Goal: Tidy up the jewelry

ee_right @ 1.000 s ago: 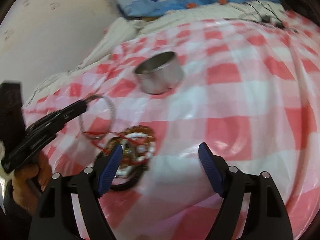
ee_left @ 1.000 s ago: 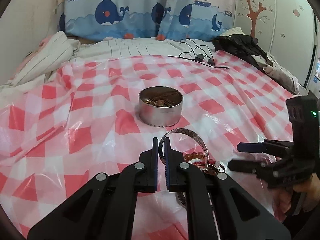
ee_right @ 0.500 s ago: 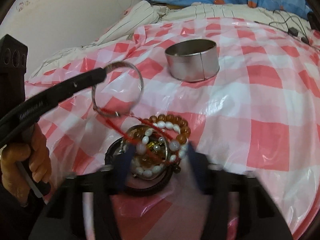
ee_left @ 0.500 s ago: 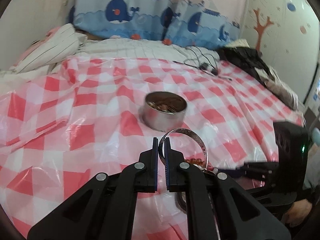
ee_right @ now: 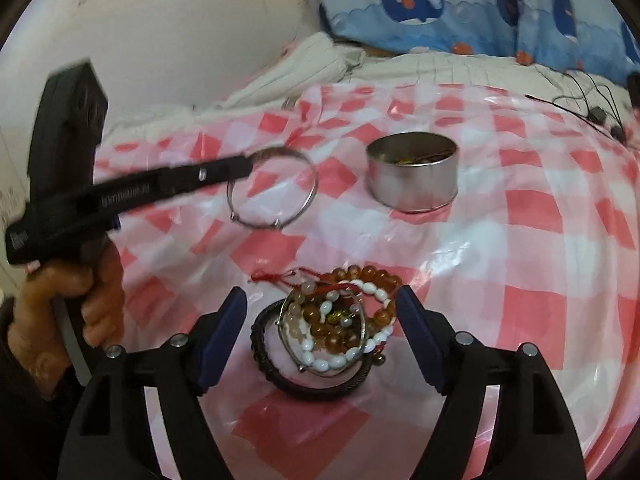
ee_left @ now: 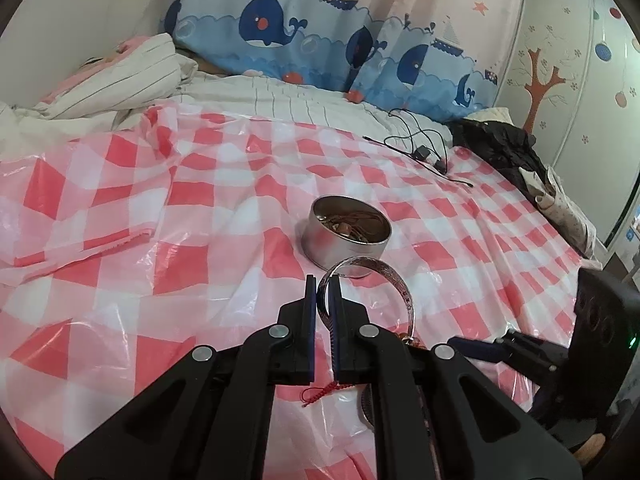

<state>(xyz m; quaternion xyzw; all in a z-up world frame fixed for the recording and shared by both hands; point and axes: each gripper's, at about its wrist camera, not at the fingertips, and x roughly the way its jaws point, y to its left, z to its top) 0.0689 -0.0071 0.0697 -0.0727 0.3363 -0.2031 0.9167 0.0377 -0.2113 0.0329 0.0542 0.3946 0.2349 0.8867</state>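
My left gripper (ee_left: 323, 280) is shut on a silver bangle (ee_left: 384, 272) and holds it in the air, left of and short of the round metal tin (ee_left: 347, 232). The right wrist view shows the same bangle (ee_right: 310, 196) hanging from the left gripper (ee_right: 250, 164), with the tin (ee_right: 414, 172) to its right; the tin has jewelry inside. My right gripper (ee_right: 320, 304) is open and straddles a pile of jewelry (ee_right: 332, 324): amber and white bead bracelets, a thin silver ring, a black bangle and a red cord (ee_right: 276, 276).
A red-and-white checked plastic sheet (ee_left: 160, 240) covers the bed. Whale-print pillows (ee_left: 320, 40) and striped bedding (ee_left: 120, 80) lie at the back. A black cable with a plug (ee_left: 424, 156) and dark clothes (ee_left: 500, 144) lie at the far right.
My left gripper has lifted the silver bangle up off the pile and toward the tin; the red cord has dropped off it. My right gripper has moved in over the pile.
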